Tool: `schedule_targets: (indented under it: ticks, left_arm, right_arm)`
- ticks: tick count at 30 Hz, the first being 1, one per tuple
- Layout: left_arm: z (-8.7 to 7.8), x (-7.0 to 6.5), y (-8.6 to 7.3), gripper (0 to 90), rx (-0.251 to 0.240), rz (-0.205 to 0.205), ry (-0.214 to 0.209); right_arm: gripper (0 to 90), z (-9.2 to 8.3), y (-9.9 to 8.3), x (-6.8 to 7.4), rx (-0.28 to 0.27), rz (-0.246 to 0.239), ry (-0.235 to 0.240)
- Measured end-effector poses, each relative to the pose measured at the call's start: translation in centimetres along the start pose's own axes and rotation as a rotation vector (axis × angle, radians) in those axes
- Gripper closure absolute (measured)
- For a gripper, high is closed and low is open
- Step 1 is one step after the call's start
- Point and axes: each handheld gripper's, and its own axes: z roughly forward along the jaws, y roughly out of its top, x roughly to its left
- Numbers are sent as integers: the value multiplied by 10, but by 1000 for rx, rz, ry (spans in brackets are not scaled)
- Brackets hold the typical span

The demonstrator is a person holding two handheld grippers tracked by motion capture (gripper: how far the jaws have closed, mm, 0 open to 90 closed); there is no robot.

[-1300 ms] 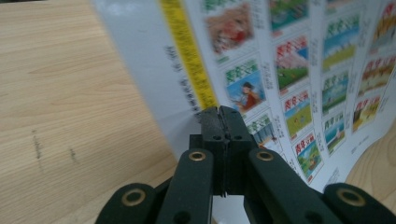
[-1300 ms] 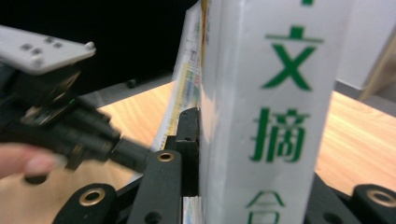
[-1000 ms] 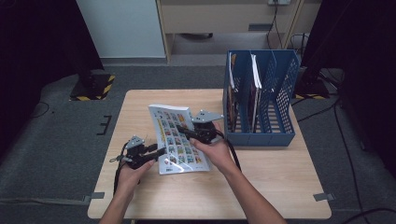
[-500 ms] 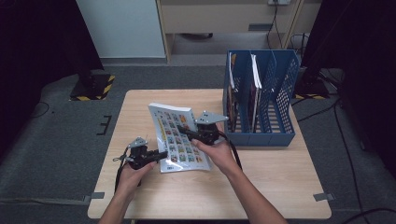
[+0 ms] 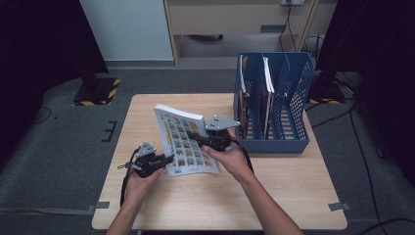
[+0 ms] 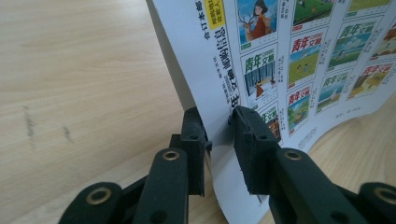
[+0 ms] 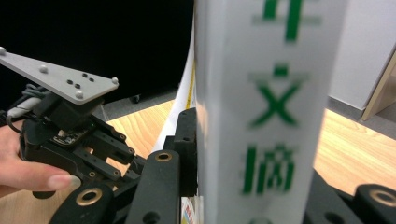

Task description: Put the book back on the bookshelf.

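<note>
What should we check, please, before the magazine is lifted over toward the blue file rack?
1. Right gripper clamped on the magazine: ok, the thick spine sits between its jaws.
2. Left gripper gripping the cover edge: cannot tell; its jaws have just been closing, with the sheet between them and the pads close against it.
3. Magazine raised off the table: partly; it is tilted up and its cover bends.
4. Free slot in the blue file rack: ok, the right compartment looks empty.
5. Path to the rack free: ok.
</note>
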Motion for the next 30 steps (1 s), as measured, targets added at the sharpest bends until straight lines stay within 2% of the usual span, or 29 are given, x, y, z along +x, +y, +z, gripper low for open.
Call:
schedule_targets:
  ticks: [2, 3, 8, 15, 21, 24, 30]
  left_arm:
    - [-1, 0, 1, 732, 0, 11, 10]
    - [-4, -1, 3, 733, -9, 37, 46]
    - [-7, -1, 4, 734, -20, 71, 89]
    - [-7, -2, 5, 734, -25, 89, 91]
    - [-7, -4, 5, 734, -29, 103, 96]
    - [-8, -5, 6, 734, -33, 112, 100]
    - [-8, -6, 6, 734, -34, 116, 99]
  right_arm:
    - [728, -1, 2, 0, 0, -1, 1]
    - [728, -1, 3, 0, -3, -2, 1]
    - [726, -1, 3, -1, -14, 1, 5]
    - [718, -3, 5, -2, -19, 7, 11]
    - [707, -5, 12, -4, -38, 37, 27]
    - [702, -6, 20, -3, -60, 35, 30]
    - [705, -7, 27, -3, -67, 27, 30]
